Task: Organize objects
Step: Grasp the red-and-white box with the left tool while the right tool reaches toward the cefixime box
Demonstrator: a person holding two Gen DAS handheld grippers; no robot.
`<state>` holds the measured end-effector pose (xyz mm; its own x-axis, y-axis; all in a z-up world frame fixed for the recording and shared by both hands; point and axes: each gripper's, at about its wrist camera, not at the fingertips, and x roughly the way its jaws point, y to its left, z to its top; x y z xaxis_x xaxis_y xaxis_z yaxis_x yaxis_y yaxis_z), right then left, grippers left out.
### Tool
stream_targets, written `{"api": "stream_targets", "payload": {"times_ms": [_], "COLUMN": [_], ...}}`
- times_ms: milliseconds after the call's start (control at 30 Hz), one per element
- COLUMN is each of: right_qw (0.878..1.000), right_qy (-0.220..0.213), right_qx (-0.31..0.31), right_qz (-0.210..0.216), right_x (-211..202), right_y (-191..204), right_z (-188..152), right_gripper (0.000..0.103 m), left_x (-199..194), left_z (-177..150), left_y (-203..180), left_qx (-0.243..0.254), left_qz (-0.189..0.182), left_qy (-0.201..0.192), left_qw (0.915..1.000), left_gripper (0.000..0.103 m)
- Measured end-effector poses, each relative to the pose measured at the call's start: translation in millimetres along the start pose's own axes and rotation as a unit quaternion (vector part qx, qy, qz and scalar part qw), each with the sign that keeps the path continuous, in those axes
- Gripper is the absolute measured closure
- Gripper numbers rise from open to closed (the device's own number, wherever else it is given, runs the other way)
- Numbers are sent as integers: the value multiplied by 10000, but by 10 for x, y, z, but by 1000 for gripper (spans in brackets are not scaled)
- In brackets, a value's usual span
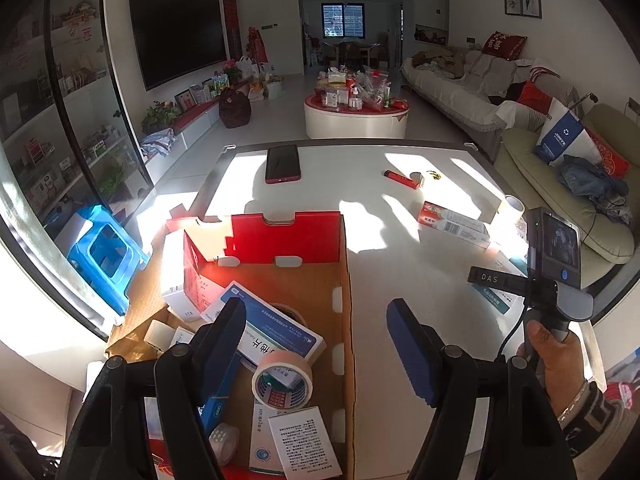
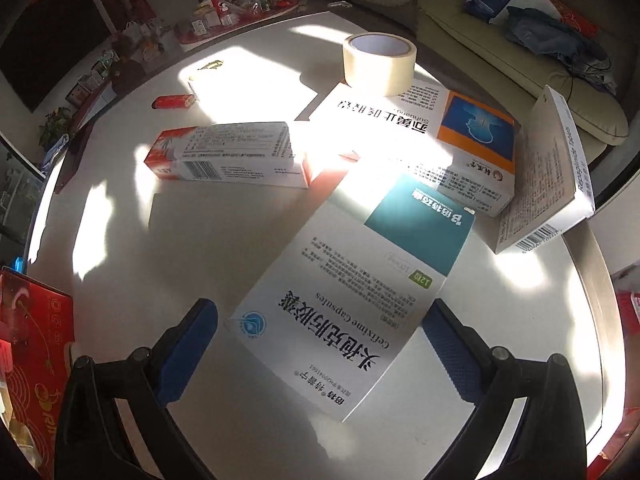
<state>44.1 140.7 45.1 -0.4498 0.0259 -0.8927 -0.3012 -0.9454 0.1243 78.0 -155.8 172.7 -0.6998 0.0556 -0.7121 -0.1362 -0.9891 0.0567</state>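
My left gripper (image 1: pixel 316 336) is open and empty above the right wall of a red cardboard box (image 1: pixel 304 236). The box holds medicine boxes (image 1: pixel 276 332), a tape roll (image 1: pixel 282 382) and a leaflet. My right gripper (image 2: pixel 320 344) is open, its fingers on either side of a white and teal cefixime capsule box (image 2: pixel 344 308) lying flat on the white table (image 2: pixel 180 248). Beyond it lie an orange and blue medicine box (image 2: pixel 420 140), a red-ended toothpaste box (image 2: pixel 228 154), a tilted white tablet box (image 2: pixel 548 176) and a tape roll (image 2: pixel 380 64).
A dark phone (image 1: pixel 282 163), a red lighter (image 1: pixel 402 179) and a small ring lie farther out on the table. A blue stool (image 1: pixel 106 254) stands left of the table, a sofa (image 1: pixel 560 184) to the right. The red box's corner (image 2: pixel 32 344) shows at the right wrist view's left edge.
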Motion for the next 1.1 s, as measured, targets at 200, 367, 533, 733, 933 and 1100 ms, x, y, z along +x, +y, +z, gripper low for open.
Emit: {"api": "stream_targets", "payload": {"times_ms": [200, 367, 533, 733, 933, 1100], "right_qw": [9924, 9746, 9617, 9424, 9287, 9251], "right_qy": [-124, -198, -336, -94, -58, -132], "right_qx": [77, 401, 435, 852, 959, 951], "right_qz": [1224, 2193, 2686, 3234, 3582, 3673], "right_x": [-234, -420, -678, -556, -496, -482], "right_y": [-426, -784, -1031, -1277, -1371, -1419], "right_z": [-122, -354, -680, -788, -763, -710], "right_gripper": [25, 26, 26, 26, 26, 26], "left_x": [124, 358, 1124, 2397, 2800, 2913], "left_z": [311, 641, 981, 980, 943, 977], "left_y": [-405, -880, -1384, -1582, -1844, -2015], "left_qx": [136, 280, 126, -1752, -2361, -2495], "left_qz": [-552, -772, -815, -755, -264, 22], "left_qy": [258, 437, 1160, 2664, 2787, 2789], "left_qw": [9981, 9957, 9898, 9448, 9305, 9274], "left_gripper": [24, 21, 20, 20, 17, 13]}}
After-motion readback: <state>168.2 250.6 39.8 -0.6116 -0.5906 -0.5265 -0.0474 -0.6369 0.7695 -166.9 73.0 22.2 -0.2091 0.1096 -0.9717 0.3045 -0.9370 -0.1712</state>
